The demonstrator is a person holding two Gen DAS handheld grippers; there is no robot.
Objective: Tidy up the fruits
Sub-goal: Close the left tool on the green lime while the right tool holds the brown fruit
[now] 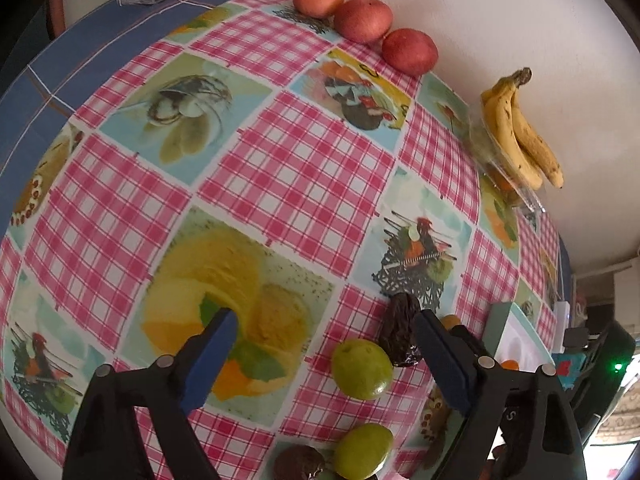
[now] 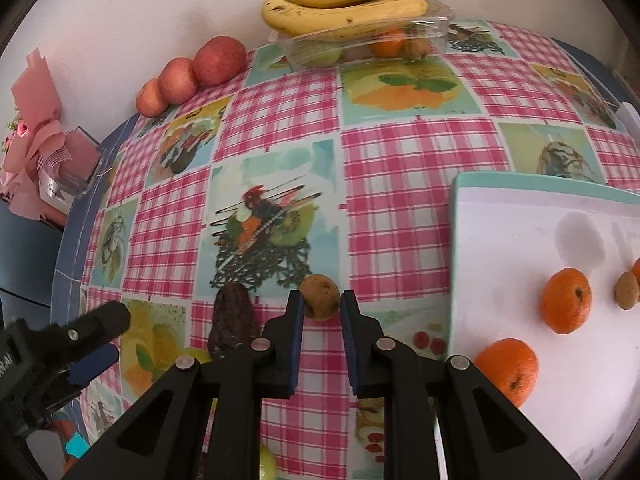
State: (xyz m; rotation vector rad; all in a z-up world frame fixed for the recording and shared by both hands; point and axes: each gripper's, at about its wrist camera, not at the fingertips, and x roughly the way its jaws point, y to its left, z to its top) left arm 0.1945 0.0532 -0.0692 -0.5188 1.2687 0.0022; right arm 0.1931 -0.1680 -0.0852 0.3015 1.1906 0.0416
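My left gripper (image 1: 324, 324) is open and empty above the checked tablecloth. A green fruit (image 1: 361, 369) lies between its fingers, with a dark wrinkled fruit (image 1: 401, 330) beside the right finger and a second green fruit (image 1: 363, 450) nearer the camera. My right gripper (image 2: 320, 300) has its fingertips closed on a small brown fruit (image 2: 320, 297). The dark wrinkled fruit (image 2: 233, 320) lies just left of it. A white tray with a teal rim (image 2: 520, 184) holds two oranges (image 2: 566, 300) (image 2: 509, 370) and a small brown fruit (image 2: 627, 290).
Three red apples (image 1: 362, 19) (image 2: 219, 60) line the wall. Bananas (image 1: 516, 128) (image 2: 352, 0) rest on a clear plastic box (image 2: 436, 26) holding more fruit. A glass vase with pink wrapping (image 2: 60, 160) stands at the far left. The left gripper (image 2: 80, 344) shows in the right wrist view.
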